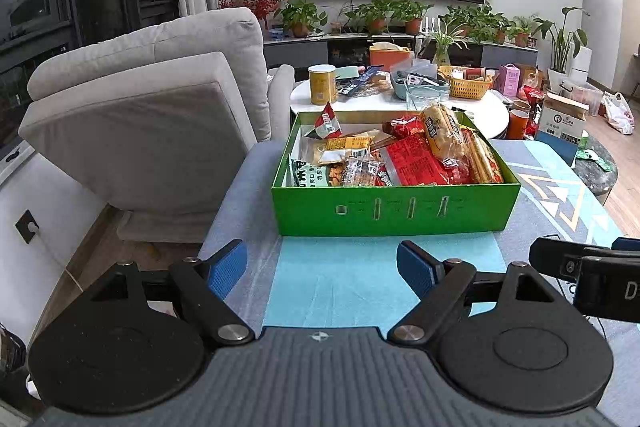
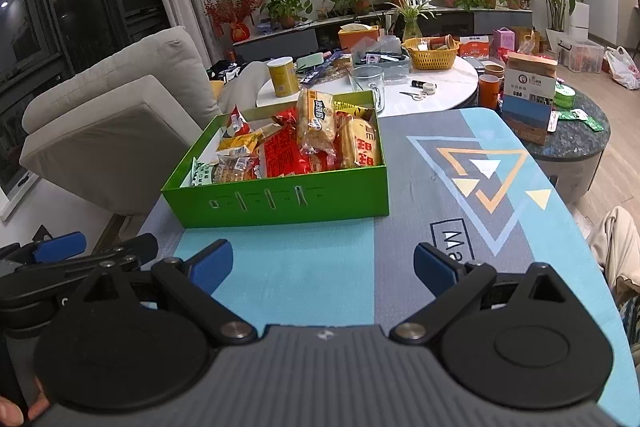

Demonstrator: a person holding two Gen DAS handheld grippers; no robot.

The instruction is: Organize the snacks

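A green box (image 1: 396, 211) (image 2: 280, 205) stands on a blue patterned cloth, filled with several snack packs. A clear bag of yellow bread rolls (image 1: 442, 133) (image 2: 316, 125) lies on top of red packets (image 1: 416, 163) (image 2: 284, 155). My left gripper (image 1: 320, 263) hovers open over the cloth just in front of the box, nothing between its blue pads. My right gripper (image 2: 324, 263) is open too, empty, in front of the box and to its right. Each gripper shows at the edge of the other's view.
A grey armchair (image 1: 152, 107) stands left of the table. Behind the box, a round white table (image 2: 440, 83) carries a yellow can (image 2: 283, 77), a glass mug (image 2: 370, 83) and a yellow basket (image 2: 432, 55). A brown paper bag (image 2: 528, 95) stands at the right. A trouser leg (image 2: 618, 247) borders the table's right edge.
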